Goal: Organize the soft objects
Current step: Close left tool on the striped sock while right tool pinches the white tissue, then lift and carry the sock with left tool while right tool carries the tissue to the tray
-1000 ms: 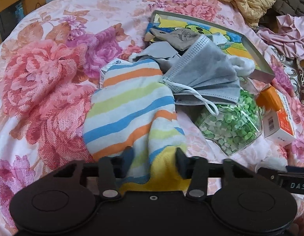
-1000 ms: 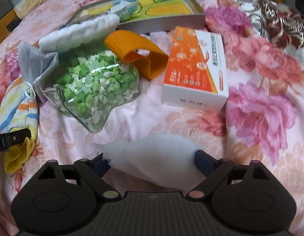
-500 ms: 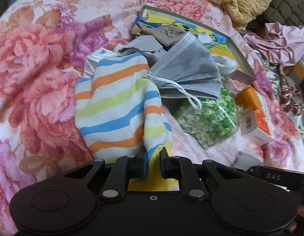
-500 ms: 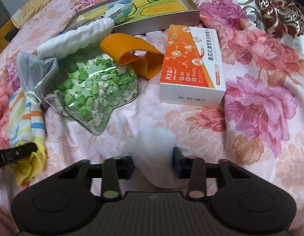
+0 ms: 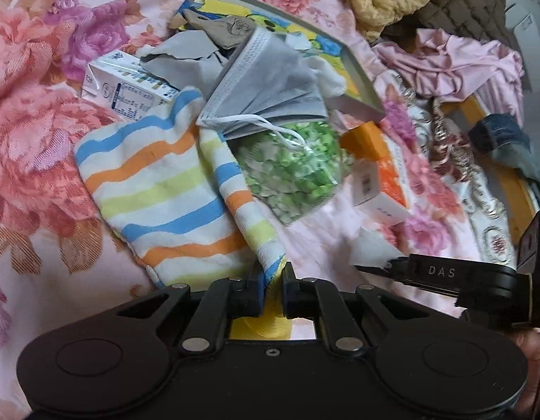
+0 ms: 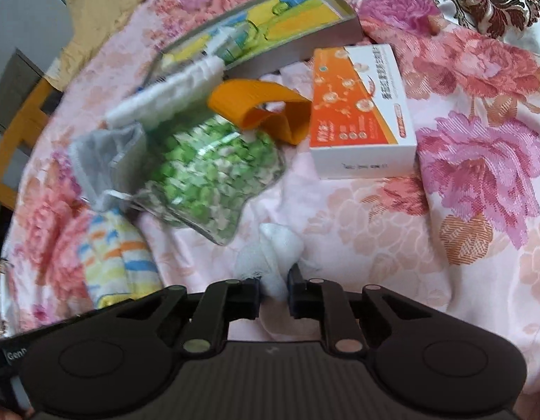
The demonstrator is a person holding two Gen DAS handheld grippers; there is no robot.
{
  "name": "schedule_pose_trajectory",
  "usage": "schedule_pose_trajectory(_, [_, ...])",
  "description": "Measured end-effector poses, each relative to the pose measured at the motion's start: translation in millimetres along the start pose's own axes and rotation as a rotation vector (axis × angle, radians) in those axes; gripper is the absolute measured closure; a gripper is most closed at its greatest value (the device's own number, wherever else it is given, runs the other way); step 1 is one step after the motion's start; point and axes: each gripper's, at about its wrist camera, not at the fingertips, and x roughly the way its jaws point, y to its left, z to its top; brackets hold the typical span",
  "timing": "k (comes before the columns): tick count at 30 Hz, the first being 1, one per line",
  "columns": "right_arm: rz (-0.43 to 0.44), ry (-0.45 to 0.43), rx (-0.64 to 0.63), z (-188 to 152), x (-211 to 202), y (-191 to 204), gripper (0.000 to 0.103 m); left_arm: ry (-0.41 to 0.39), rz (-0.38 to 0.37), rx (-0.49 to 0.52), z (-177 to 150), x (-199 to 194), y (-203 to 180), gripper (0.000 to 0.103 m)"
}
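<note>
A striped cloth (image 5: 165, 189) in blue, orange and yellow bands lies on the flowered bedspread (image 5: 35, 147). My left gripper (image 5: 272, 292) is shut on its near yellow-edged corner. A grey face mask (image 5: 270, 87) rests over a clear bag of green pieces (image 5: 294, 171). In the right wrist view a white cotton wad (image 6: 277, 255) is bunched between the pads of my right gripper (image 6: 273, 292), whose jaws are closing on it. The striped cloth (image 6: 119, 262) shows at the lower left there, and the right gripper's finger (image 5: 410, 267) appears in the left wrist view holding the white wad (image 5: 371, 252).
An orange-and-white box (image 6: 361, 112), an orange strap (image 6: 263, 108), a white quilted roll (image 6: 165, 98) and a shallow grey tray with a colourful picture (image 6: 305, 45) lie beyond. A small white carton (image 5: 126, 87), yellow and pink cloths (image 5: 455, 63) and a wooden bed frame (image 6: 21, 129) border the bed.
Both grippers have closed: the left onto the striped cloth's corner, the right onto the white wad, squeezing it narrow. Both views have swung, and the striped cloth's corner is pulled up.
</note>
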Motion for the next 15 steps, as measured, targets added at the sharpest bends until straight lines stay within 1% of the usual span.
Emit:
schedule_pose_trajectory(5, [0.099,-0.050,0.003,1.8,-12.9,3.6,0.087,-0.079,-0.069,0.020,-3.9,-12.9,-7.8,0.094])
schedule_pose_trajectory(7, [0.136,-0.068,-0.006,2.5,-16.6,6.4,0.087,-0.102,-0.085,0.032,-4.7,-16.5,-12.1,0.094])
schedule_pose_trajectory(13, [0.199,-0.111,-0.030,2.3,-26.6,13.2,0.087,-0.144,-0.064,0.090,-8.5,-22.0,-23.8,0.095])
schedule_pose_trajectory(15, [0.212,-0.130,-0.042,1.5,-29.2,15.0,0.087,-0.174,-0.047,0.117,-10.7,-27.2,-29.5,0.095])
